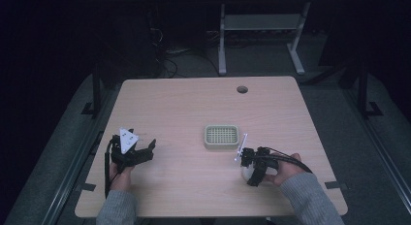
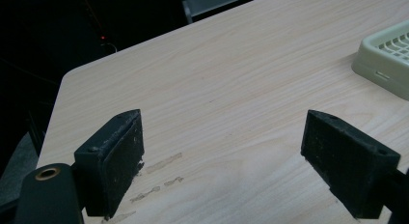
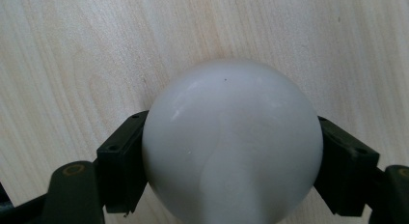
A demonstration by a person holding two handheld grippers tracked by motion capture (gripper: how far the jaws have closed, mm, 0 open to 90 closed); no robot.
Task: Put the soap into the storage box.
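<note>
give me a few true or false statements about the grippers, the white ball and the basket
1. The right gripper has its jaws on either side of the white ball. True.
2. The left gripper is shut on the ball. False: its jaws stand wide apart with bare table between them.
3. The pale green basket has the ball inside it. False: the ball is outside it, at the right gripper, nearer the person.
4. The basket sits between the two grippers in the high view, farther from the person. True.
5. The left gripper touches the basket. False: it is well apart from it.
</note>
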